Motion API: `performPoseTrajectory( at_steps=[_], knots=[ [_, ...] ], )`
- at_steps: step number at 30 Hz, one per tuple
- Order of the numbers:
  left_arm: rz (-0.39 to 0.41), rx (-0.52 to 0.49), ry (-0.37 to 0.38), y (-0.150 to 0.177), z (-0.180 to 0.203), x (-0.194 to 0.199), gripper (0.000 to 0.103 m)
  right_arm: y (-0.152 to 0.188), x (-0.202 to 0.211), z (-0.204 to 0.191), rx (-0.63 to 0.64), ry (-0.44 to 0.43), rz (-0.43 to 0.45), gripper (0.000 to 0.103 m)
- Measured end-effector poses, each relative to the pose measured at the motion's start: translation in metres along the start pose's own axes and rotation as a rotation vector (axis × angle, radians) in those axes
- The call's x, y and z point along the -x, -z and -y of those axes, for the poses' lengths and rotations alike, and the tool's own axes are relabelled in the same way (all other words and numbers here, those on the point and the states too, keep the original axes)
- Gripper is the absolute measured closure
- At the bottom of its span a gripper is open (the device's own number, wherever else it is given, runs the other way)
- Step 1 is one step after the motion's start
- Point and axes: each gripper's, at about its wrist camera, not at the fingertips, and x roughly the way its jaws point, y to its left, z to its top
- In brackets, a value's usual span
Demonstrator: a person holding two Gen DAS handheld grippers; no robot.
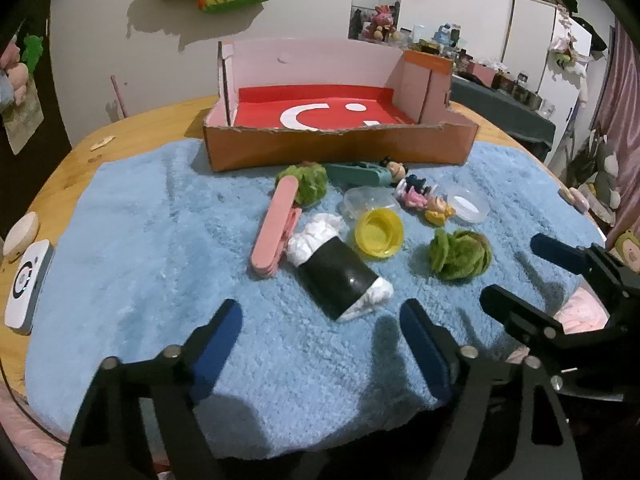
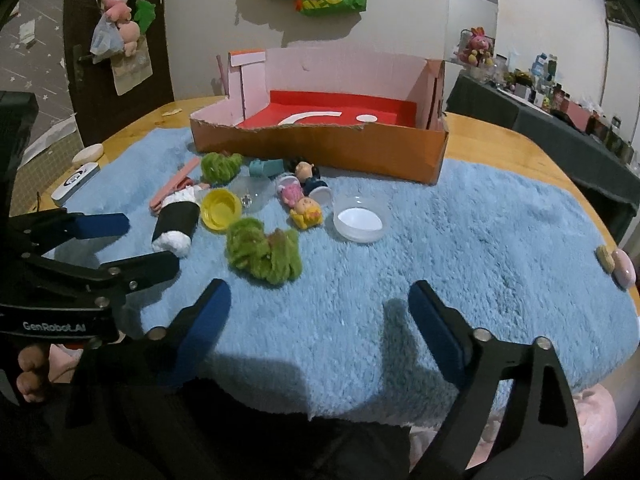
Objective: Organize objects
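Loose items lie on a blue towel (image 1: 140,240) in front of an orange cardboard box (image 1: 336,148) with a red floor. Among them are a pink clip (image 1: 276,224), a black roll stuffed with white paper (image 1: 336,276), a yellow cap (image 1: 378,232), two green fluffy balls (image 1: 460,254) (image 1: 306,182), a teal clip (image 1: 352,172), small figurines (image 1: 420,196) and a clear lid (image 1: 468,202). My left gripper (image 1: 320,328) is open just short of the black roll. My right gripper (image 2: 320,312) is open over bare towel, near the green ball (image 2: 264,254) and the clear lid (image 2: 360,218). Neither holds anything.
A white gadget (image 1: 26,284) and a pale stone (image 1: 22,234) sit at the wooden table's left edge. Two small pebbles (image 2: 616,264) lie at the towel's right edge. The box (image 2: 320,148) stands at the towel's far side, before a wall with hanging bags.
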Motion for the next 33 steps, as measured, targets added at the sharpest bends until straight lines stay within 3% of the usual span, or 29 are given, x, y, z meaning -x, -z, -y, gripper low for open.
performPoseTrajectory(
  at_steps=[10, 26, 31, 33],
  knots=[
    [-0.007, -0.025, 0.049, -0.006, 0.009, -0.006, 0.049, -0.008, -0.01, -0.001, -0.001, -0.069, -0.023, 0.036],
    [-0.015, -0.019, 0.059, -0.02, 0.003, -0.017, 0.05, -0.021, -0.03, -0.012, 0.021, -0.148, -0.048, 0.046],
    [-0.014, -0.032, 0.062, -0.024, 0.002, -0.02, 0.051, -0.021, -0.036, -0.012, 0.016, -0.163, -0.059, 0.055],
    [-0.011, -0.033, 0.068, -0.026, 0.002, -0.02, 0.052, -0.022, -0.035, -0.011, 0.007, -0.179, -0.058, 0.065]
  ],
)
